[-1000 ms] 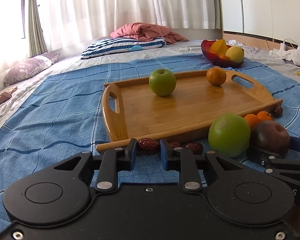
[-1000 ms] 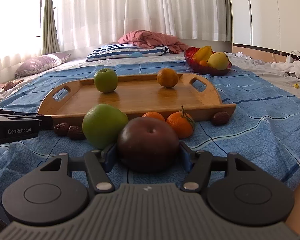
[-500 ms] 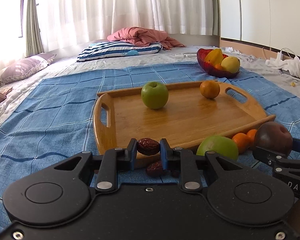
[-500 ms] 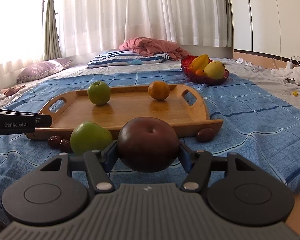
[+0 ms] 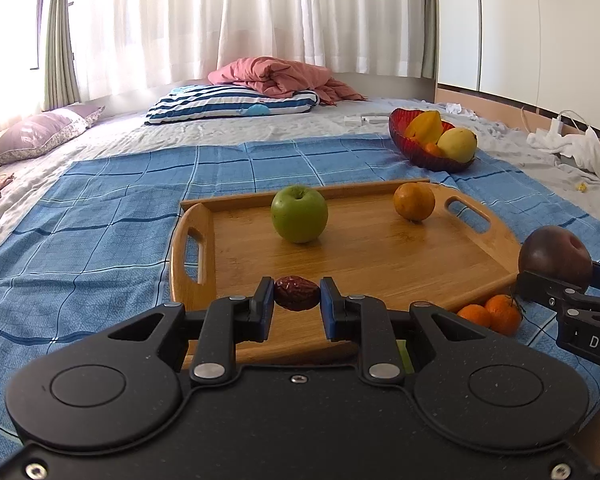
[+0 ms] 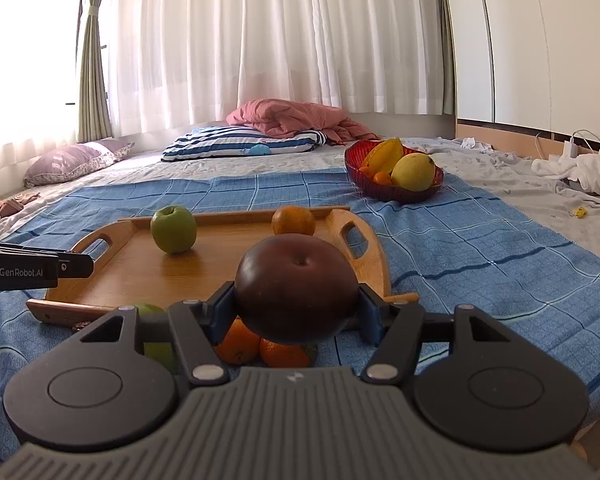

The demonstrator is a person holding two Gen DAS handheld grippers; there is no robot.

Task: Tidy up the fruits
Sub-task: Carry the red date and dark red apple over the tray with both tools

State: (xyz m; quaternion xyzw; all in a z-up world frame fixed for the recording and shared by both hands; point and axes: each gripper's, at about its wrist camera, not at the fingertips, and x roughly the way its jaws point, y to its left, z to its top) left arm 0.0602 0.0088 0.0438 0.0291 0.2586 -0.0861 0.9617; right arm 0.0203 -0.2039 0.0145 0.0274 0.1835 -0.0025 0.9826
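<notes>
Carrying 2 fruits at once, the person has each tool loaded above the near edge of the wooden tray. The left gripper is closed on a small wrinkled red date, pinched between its blue pads over the tray's front rim. The right gripper is clamped on a large dark purple fruit, held in the air at the tray's right end, above 2 small tangerines that lie on the blue blanket.

Trouble could come from several causes. The dark fruit is round, smooth and wide, so the pads seem to hold only its sides; a tilt or a loosened squeeze could let it drop onto the tangerines or roll off the blanket. The date is tiny, so a small slip could lose it under the tool. On the tray, a green apple and an orange stand loose; a fruit released carelessly would likely roll into them or toward a handle cutout. With both tools close together, they could also collide during placing.
</notes>
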